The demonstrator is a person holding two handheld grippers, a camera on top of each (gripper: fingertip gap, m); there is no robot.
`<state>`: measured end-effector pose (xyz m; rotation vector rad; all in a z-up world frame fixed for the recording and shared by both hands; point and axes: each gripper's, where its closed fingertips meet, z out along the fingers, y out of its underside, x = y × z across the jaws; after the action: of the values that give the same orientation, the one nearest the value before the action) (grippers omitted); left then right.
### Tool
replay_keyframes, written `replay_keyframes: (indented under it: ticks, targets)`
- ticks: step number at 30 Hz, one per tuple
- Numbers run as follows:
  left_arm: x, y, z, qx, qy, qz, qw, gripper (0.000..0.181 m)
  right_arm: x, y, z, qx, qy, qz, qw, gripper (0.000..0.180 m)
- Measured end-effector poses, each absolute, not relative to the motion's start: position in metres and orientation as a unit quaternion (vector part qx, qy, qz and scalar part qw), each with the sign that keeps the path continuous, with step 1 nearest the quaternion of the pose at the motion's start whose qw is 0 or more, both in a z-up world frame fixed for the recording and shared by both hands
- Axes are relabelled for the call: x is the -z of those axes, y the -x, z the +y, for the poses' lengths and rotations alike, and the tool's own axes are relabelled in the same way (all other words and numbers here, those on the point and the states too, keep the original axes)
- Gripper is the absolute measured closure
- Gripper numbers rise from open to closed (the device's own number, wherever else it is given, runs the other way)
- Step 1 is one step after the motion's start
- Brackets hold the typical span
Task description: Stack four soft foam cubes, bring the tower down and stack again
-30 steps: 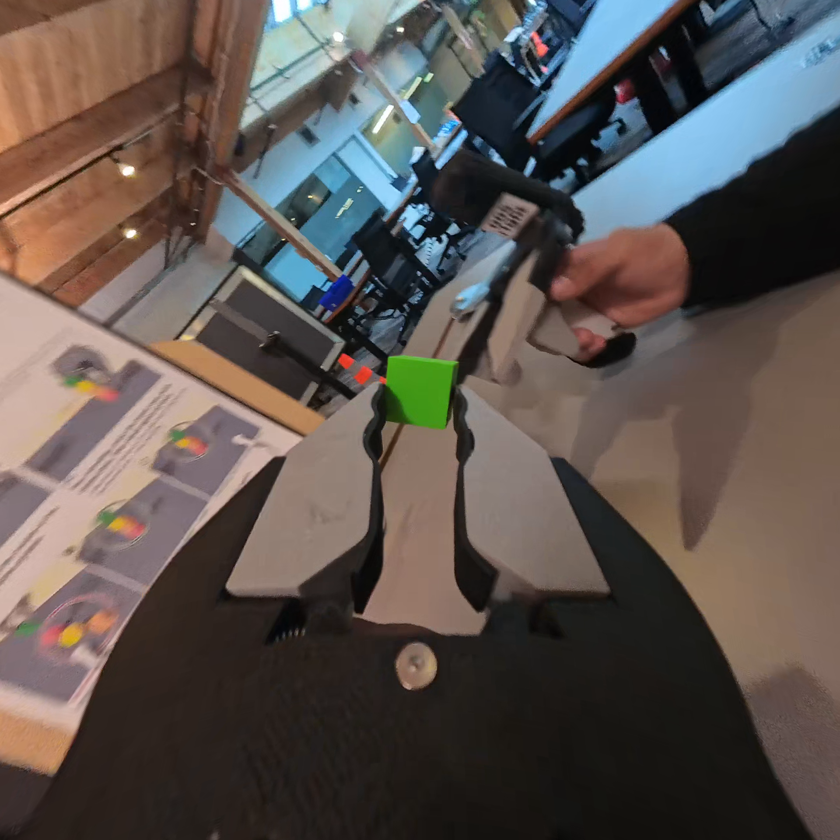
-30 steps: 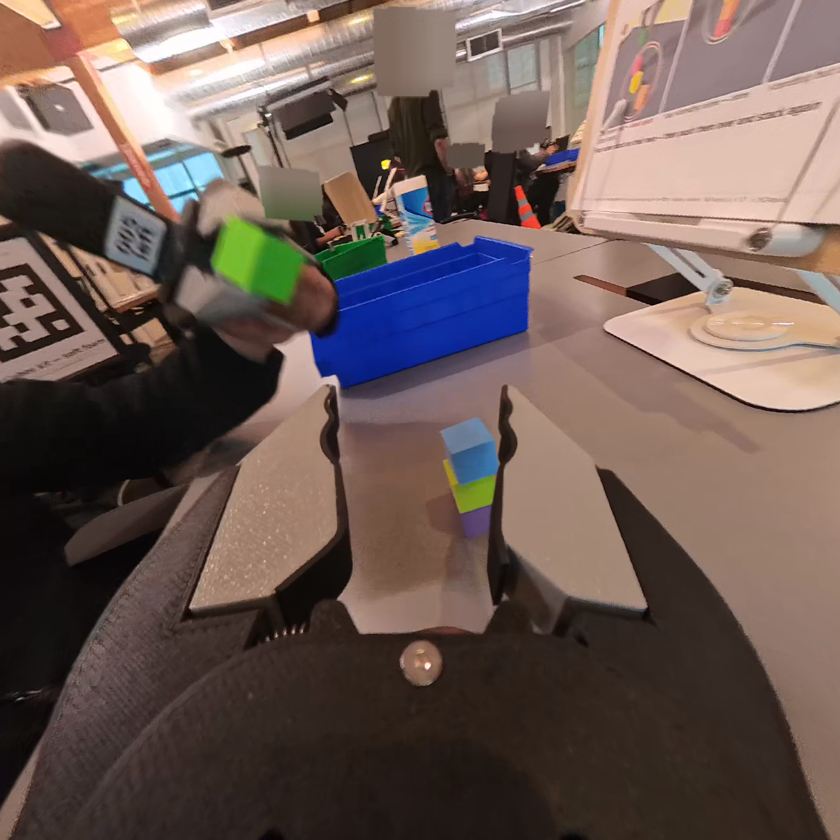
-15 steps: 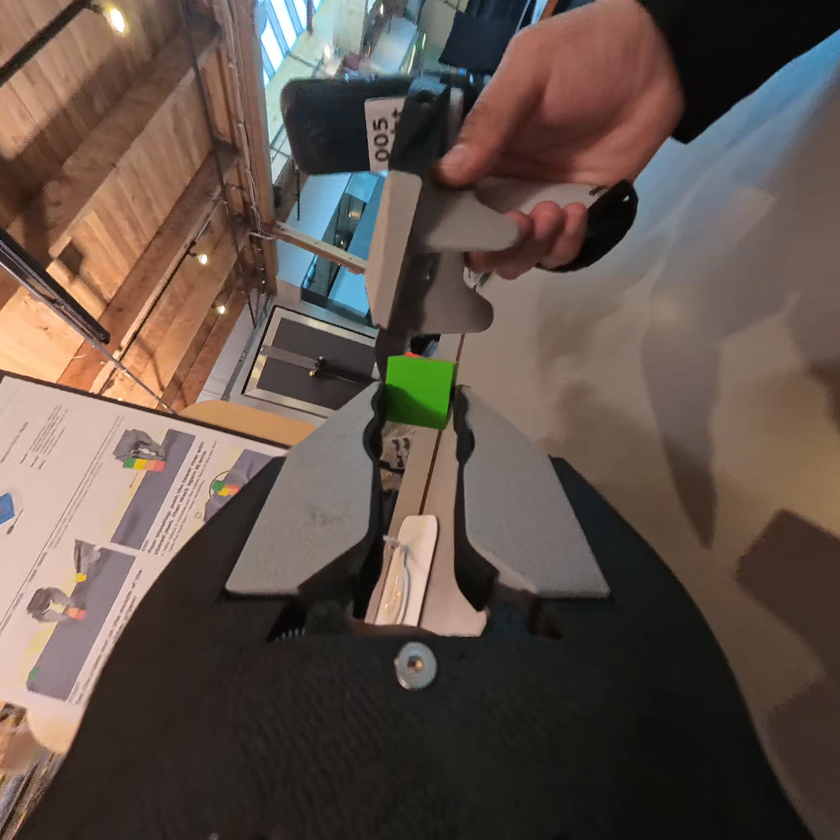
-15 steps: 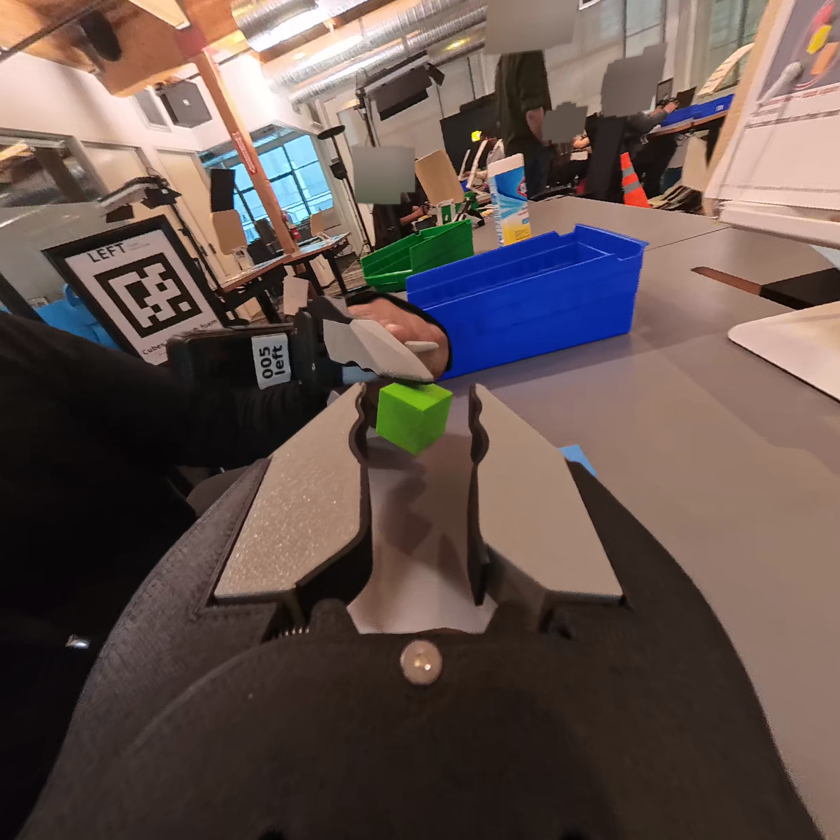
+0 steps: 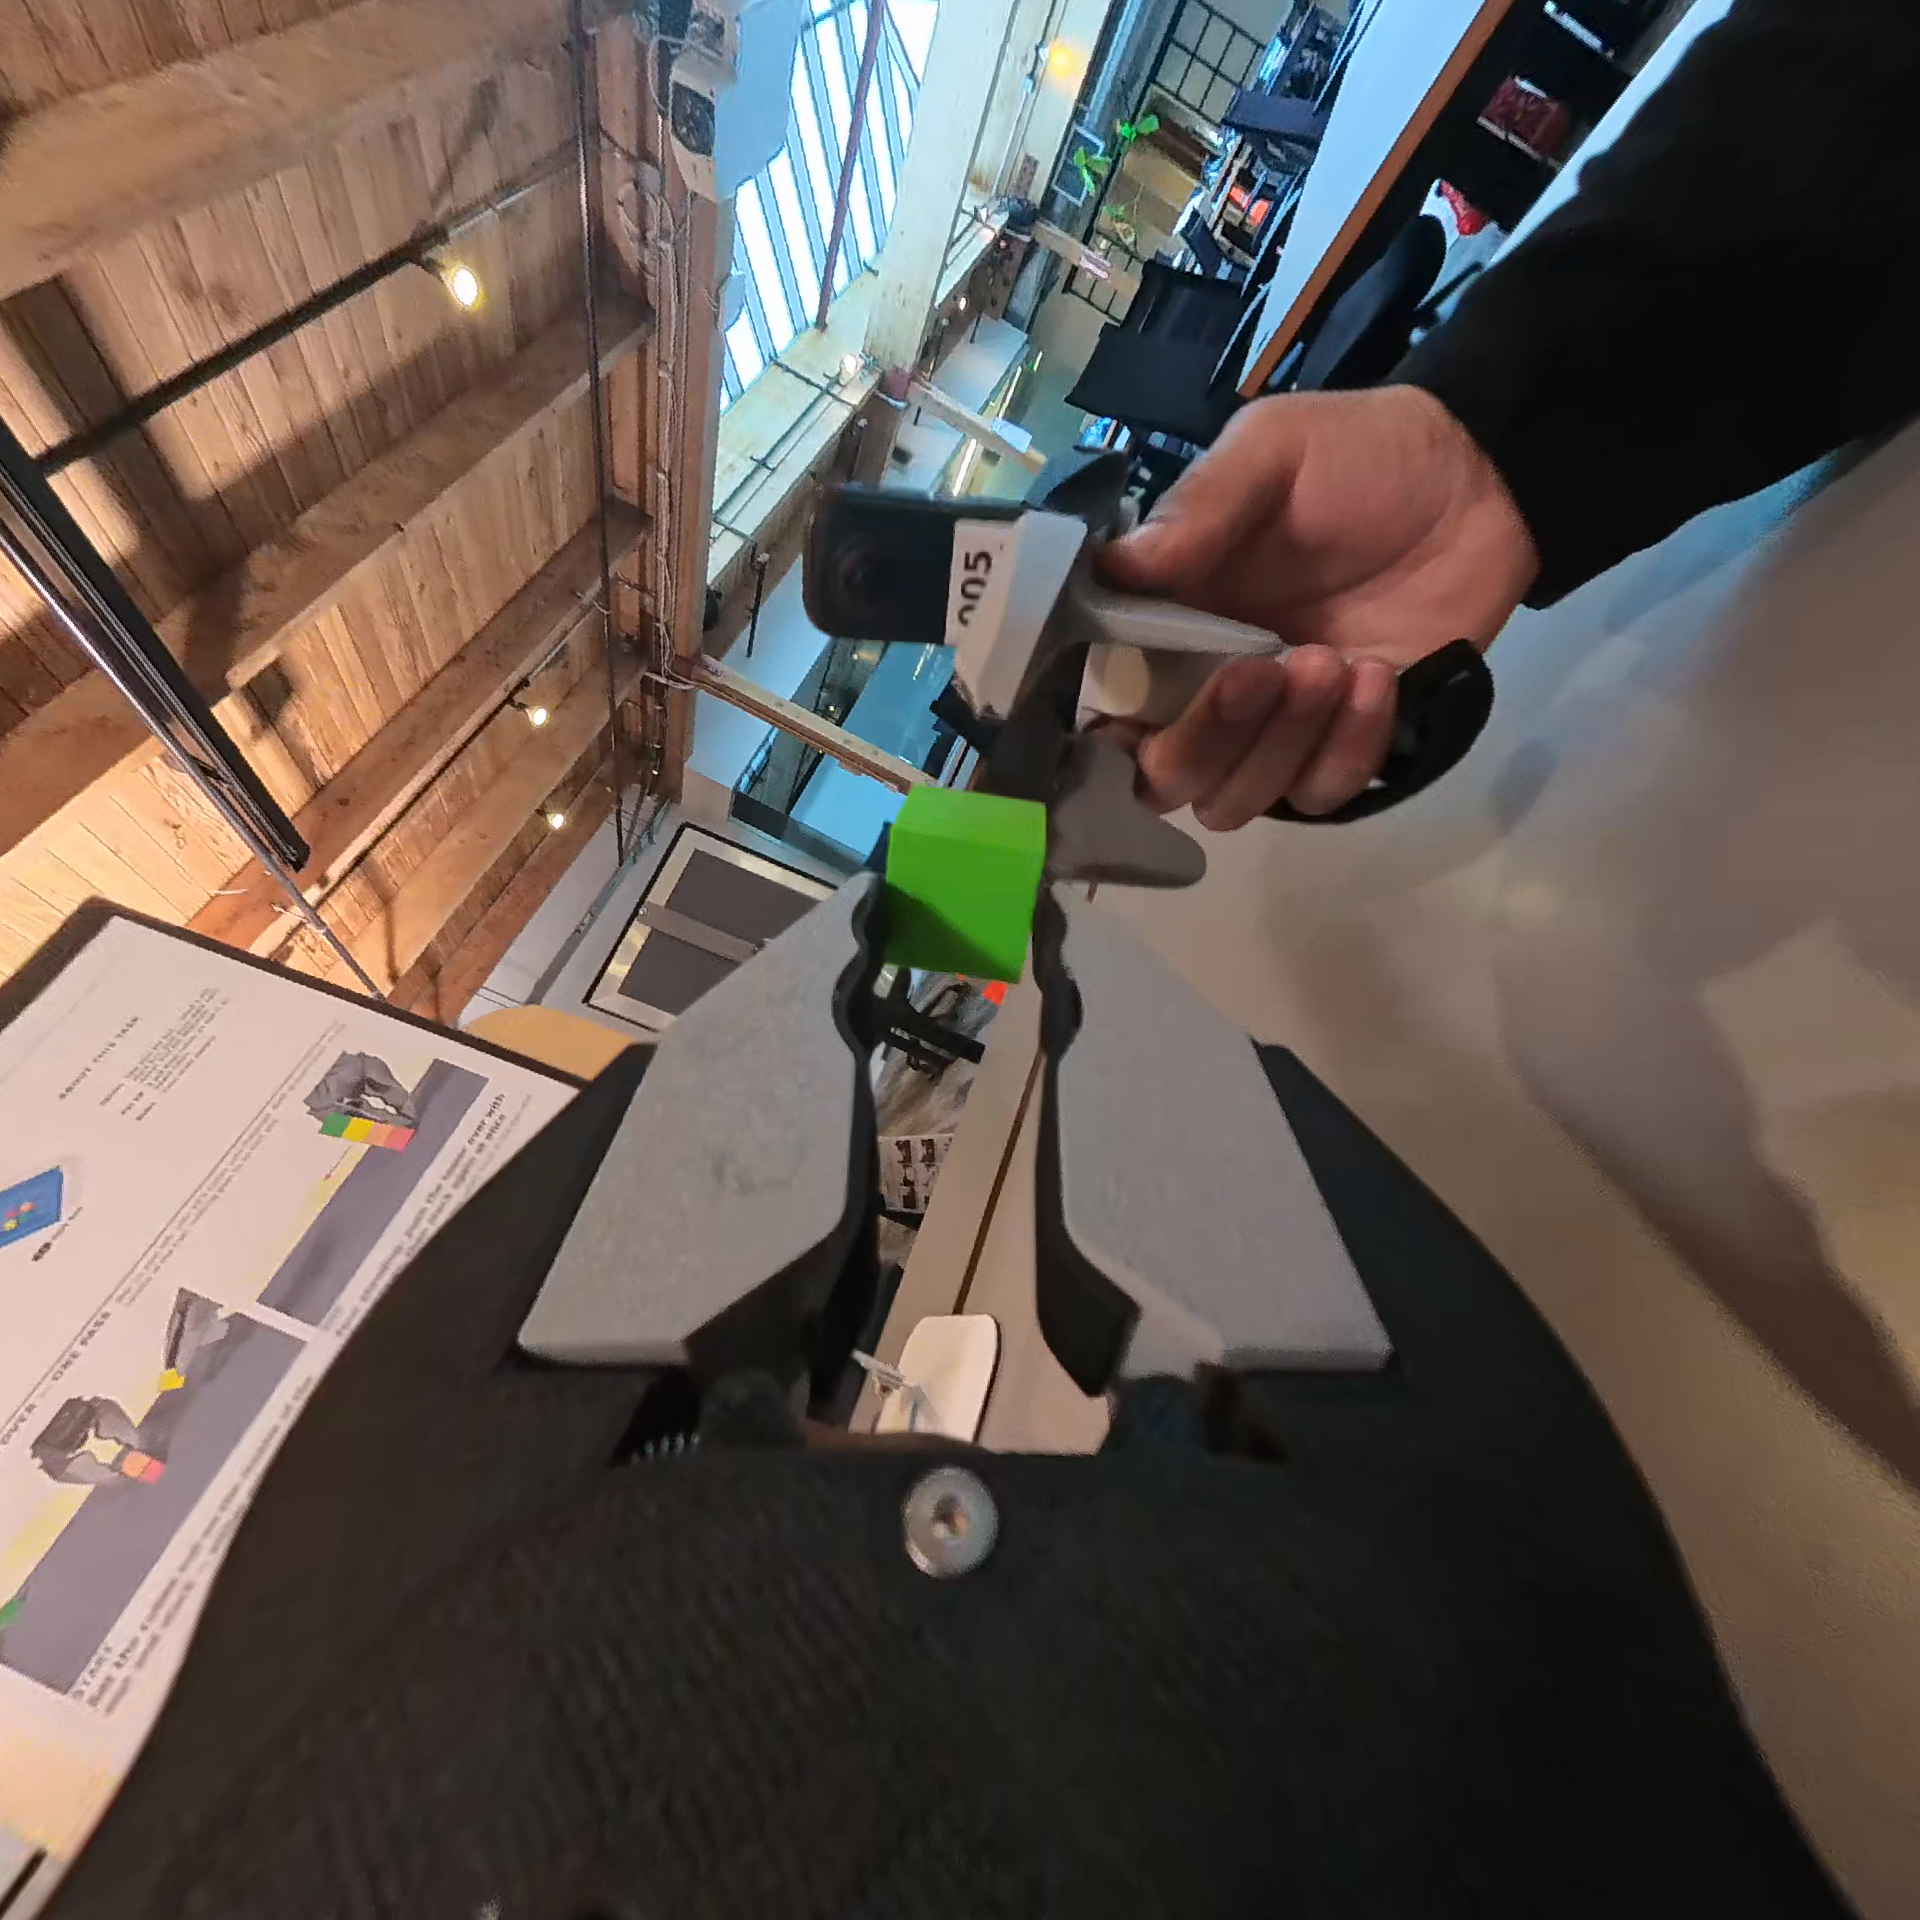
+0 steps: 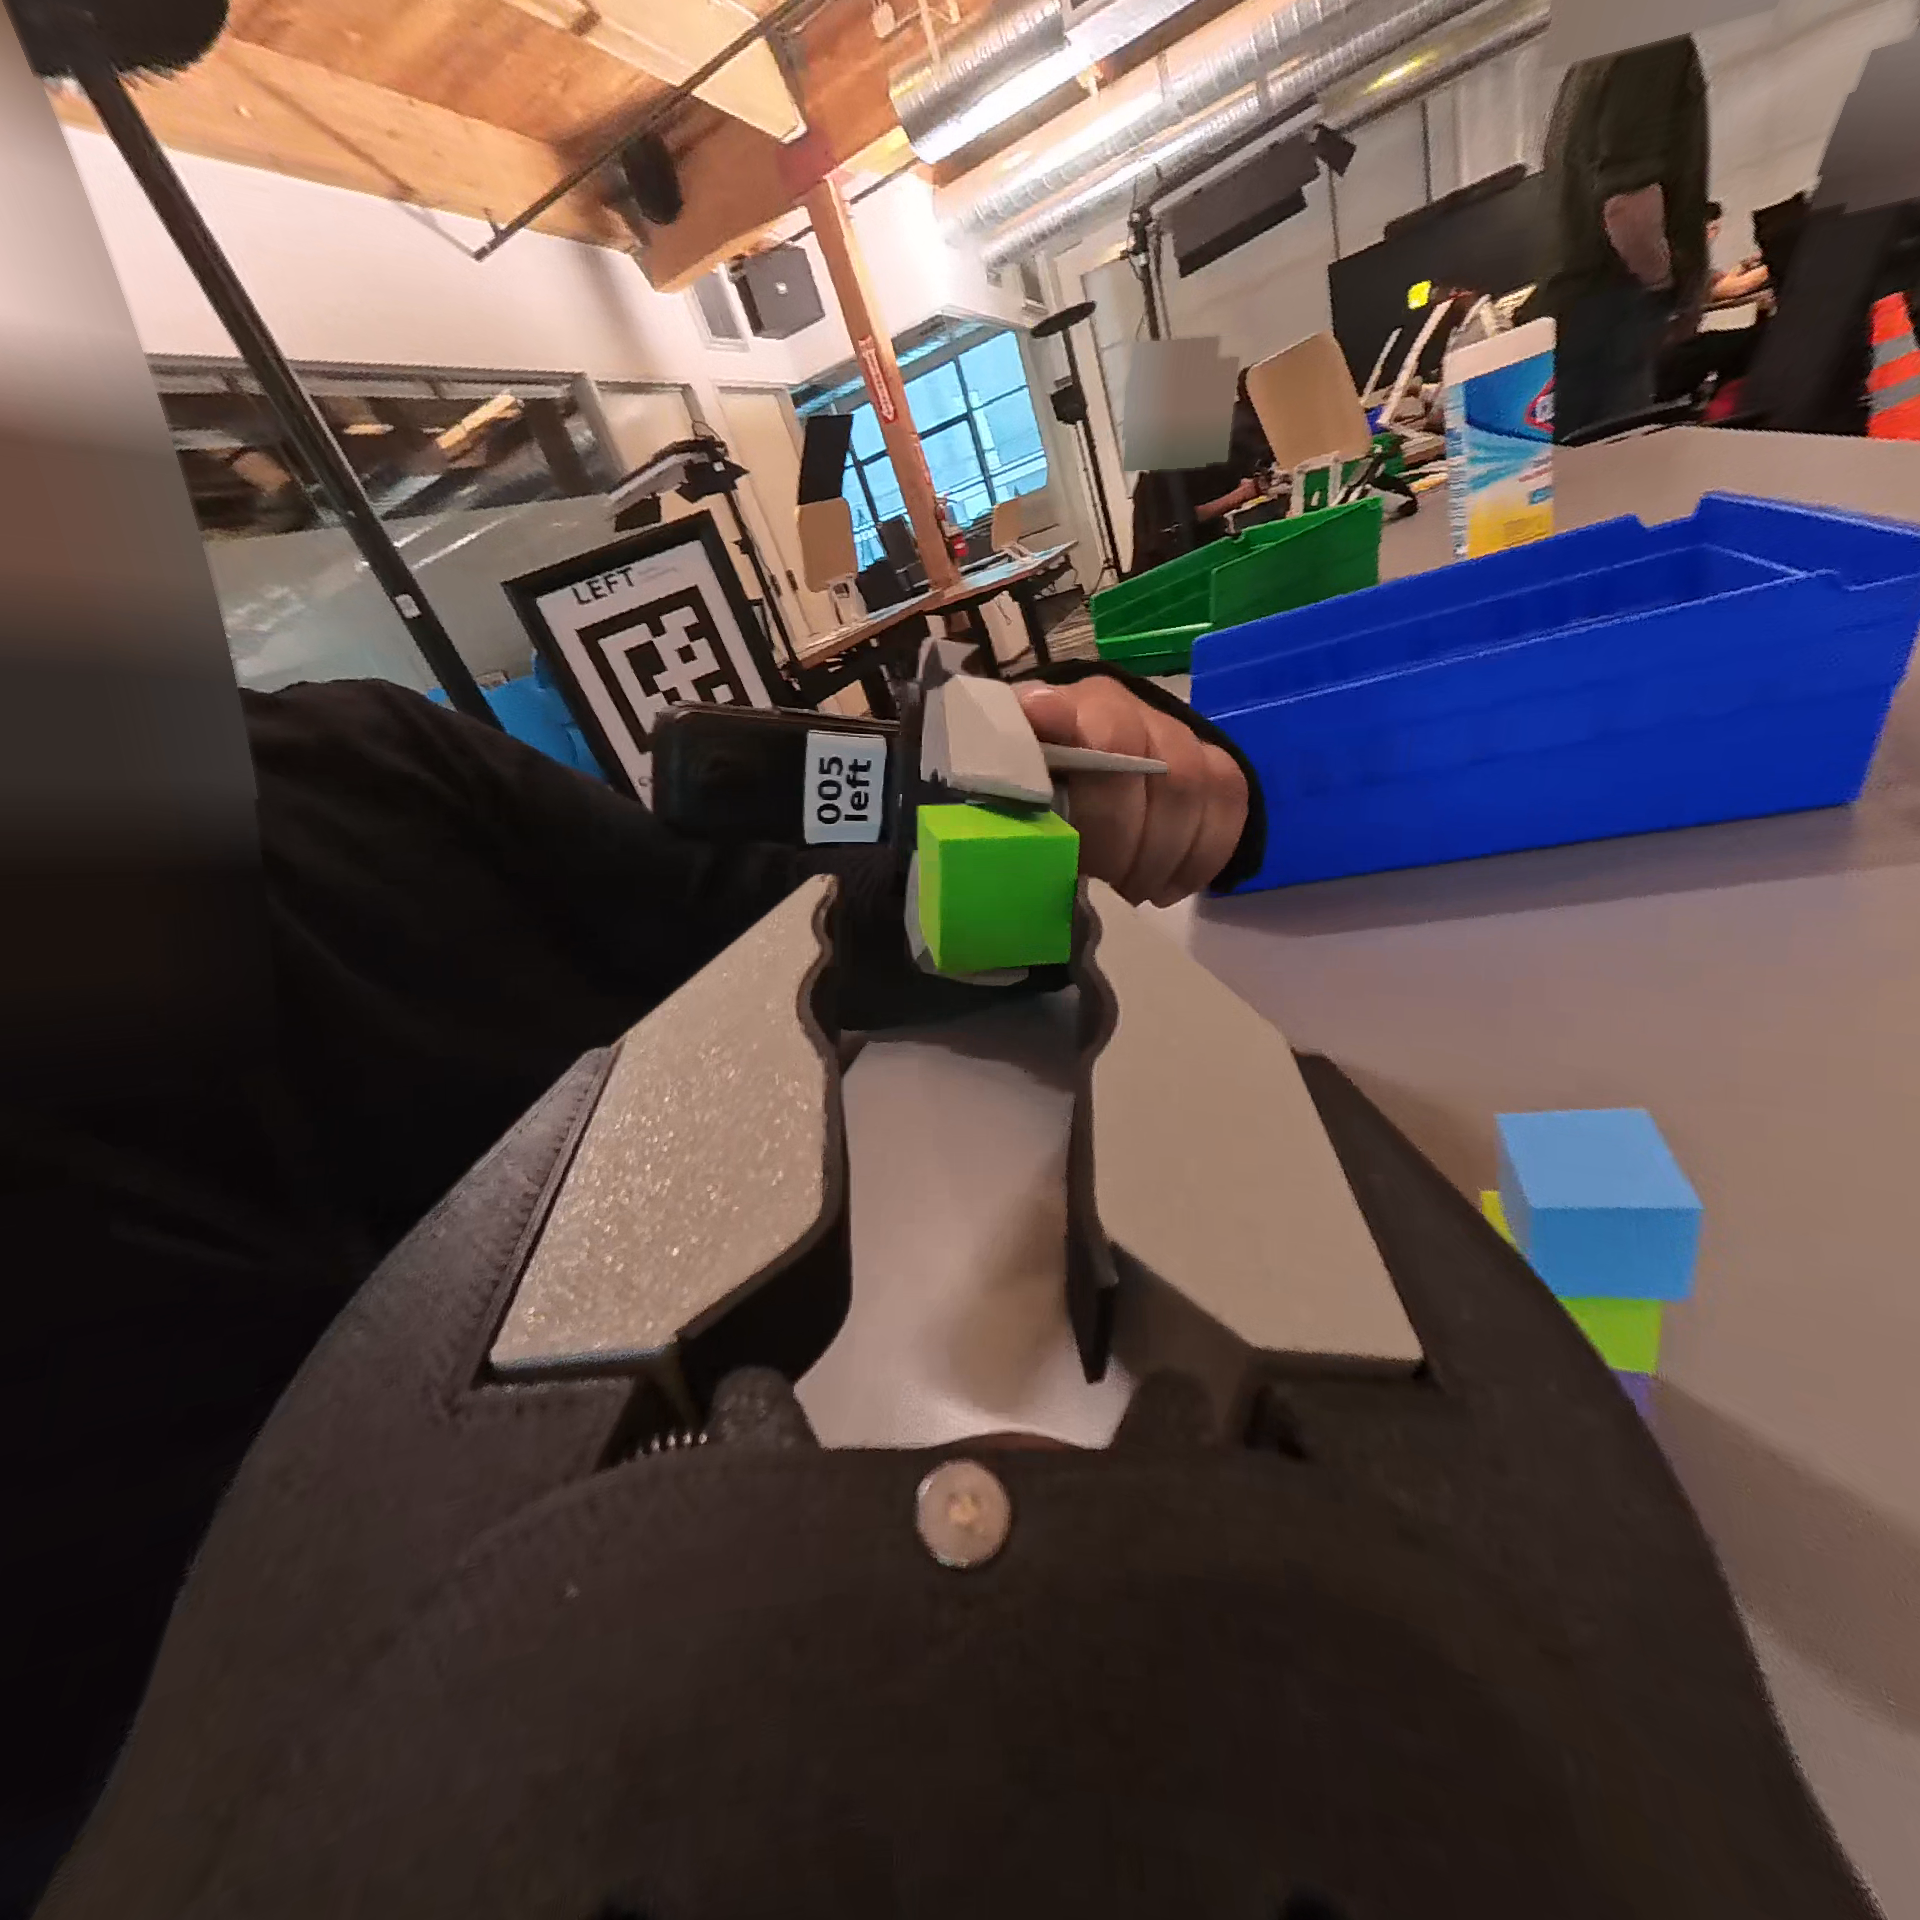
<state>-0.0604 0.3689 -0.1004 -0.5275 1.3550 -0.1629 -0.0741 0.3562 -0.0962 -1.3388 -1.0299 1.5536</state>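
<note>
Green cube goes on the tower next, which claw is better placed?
Right, likely. The right claw straddles the green cube, and the three-cube tower stands close beside it. The left claw grips the cube, but its view shows no tower.

Left claw (image 5: 961, 914) clamped; right claw (image 6: 961, 935) seemingly parted, tips meeting

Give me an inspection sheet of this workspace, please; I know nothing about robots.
Surface: grey table.
Job's things: green cube held in the air; blue cube on a lime cube on a purple cube, slightly offset.
Clutter: blue bin, green bins, wipes canister, instruction sheet.
Grippers: left gripper shut on the green cube; right gripper open, fingers flanking that cube.
Cables: nothing seen on the table.
Surroundings: open office, wooden ceiling, a person standing far back.
</note>
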Motion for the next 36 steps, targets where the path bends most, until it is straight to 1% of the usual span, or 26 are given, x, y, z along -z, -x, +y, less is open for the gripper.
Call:
replay_keyframes:
  ticks: [2,5,7,9,11,18,36]
  targets:
    - [0.104,0.06,0.372,0.075,0.247,0.621,0.74,0.155,0.095,0.07,0.359,-0.614,0.534,-0.405,0.416,0.145]
    - [0.108,0.058,0.372,0.073,0.251,0.628,0.733,0.155,0.098,0.07,0.363,-0.607,0.544,-0.4,0.419,0.15]
    - [0.114,0.055,0.371,0.065,0.248,0.639,0.725,0.155,0.098,0.07,0.366,-0.608,0.547,-0.391,0.421,0.147]
    - [0.119,0.053,0.371,0.054,0.245,0.647,0.72,0.155,0.098,0.072,0.366,-0.608,0.549,-0.391,0.42,0.148]
    - [0.121,0.052,0.372,0.052,0.247,0.648,0.718,0.155,0.104,0.073,0.368,-0.591,0.563,-0.398,0.419,0.156]
    - [0.128,0.053,0.376,0.039,0.25,0.661,0.706,0.155,0.114,0.074,0.372,-0.564,0.588,-0.405,0.415,0.155]
    - [0.134,0.054,0.378,0.026,0.252,0.671,0.697,0.155,0.123,0.071,0.372,-0.55,0.605,-0.416,0.398,0.155]
